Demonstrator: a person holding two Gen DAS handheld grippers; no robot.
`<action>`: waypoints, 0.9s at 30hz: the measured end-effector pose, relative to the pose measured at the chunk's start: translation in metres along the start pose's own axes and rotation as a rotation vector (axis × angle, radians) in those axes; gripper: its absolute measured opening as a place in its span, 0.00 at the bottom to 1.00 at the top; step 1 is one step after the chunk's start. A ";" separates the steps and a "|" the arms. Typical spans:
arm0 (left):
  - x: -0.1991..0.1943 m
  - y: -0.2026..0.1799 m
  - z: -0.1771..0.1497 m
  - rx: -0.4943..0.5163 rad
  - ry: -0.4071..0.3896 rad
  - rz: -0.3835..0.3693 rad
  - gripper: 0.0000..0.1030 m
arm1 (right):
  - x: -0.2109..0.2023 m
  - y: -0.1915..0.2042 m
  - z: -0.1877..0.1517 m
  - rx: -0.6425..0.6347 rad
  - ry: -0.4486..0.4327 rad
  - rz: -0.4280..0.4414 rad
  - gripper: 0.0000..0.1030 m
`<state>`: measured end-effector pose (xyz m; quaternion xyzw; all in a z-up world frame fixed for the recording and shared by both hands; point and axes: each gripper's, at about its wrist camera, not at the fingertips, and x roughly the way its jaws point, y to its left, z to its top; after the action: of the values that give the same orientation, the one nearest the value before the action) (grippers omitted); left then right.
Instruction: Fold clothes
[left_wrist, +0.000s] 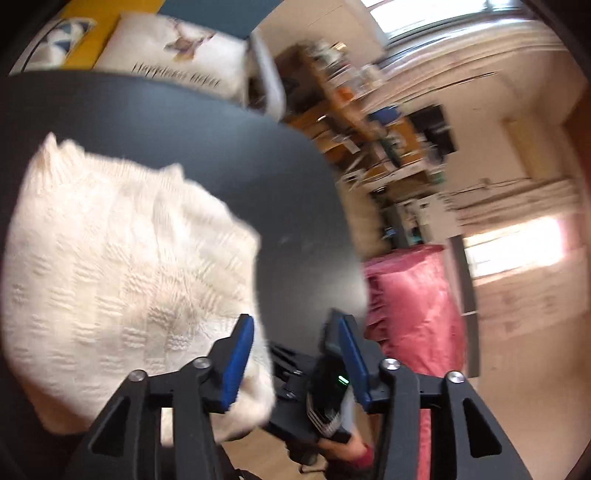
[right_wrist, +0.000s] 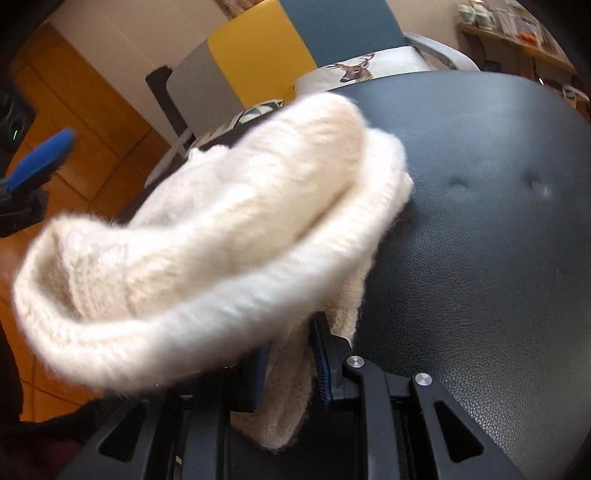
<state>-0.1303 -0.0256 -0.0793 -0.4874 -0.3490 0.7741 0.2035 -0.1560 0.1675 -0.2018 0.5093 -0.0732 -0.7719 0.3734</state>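
A cream knitted sweater (left_wrist: 110, 266) lies folded on a round black leather seat (left_wrist: 236, 155). My left gripper (left_wrist: 291, 332) is open with blue pads, above the sweater's right edge and holding nothing. In the right wrist view my right gripper (right_wrist: 290, 354) is shut on a fold of the sweater (right_wrist: 207, 251), lifting its thick hem above the seat (right_wrist: 480, 240). The left gripper's blue finger (right_wrist: 40, 158) shows at the far left. The right gripper's body (left_wrist: 325, 398) shows between my left fingers.
A white cushion with writing (left_wrist: 177, 55) and a yellow and blue chair back (right_wrist: 266, 48) stand behind the seat. A pink covered object (left_wrist: 413, 306) stands on the floor to the right. Cluttered shelves (left_wrist: 362, 122) line the far wall.
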 end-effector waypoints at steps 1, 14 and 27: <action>-0.014 0.005 0.001 0.009 -0.021 -0.008 0.54 | -0.002 -0.001 -0.001 0.012 -0.008 0.001 0.21; -0.102 0.122 -0.096 -0.046 -0.067 -0.037 0.59 | -0.091 0.020 -0.021 0.049 -0.183 -0.049 0.33; -0.042 0.078 -0.149 0.761 -0.081 0.374 0.60 | -0.038 0.112 0.072 -0.425 0.200 -0.007 0.34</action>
<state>0.0241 -0.0548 -0.1532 -0.4014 0.0483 0.8899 0.2112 -0.1529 0.0939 -0.0847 0.4934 0.1298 -0.7169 0.4751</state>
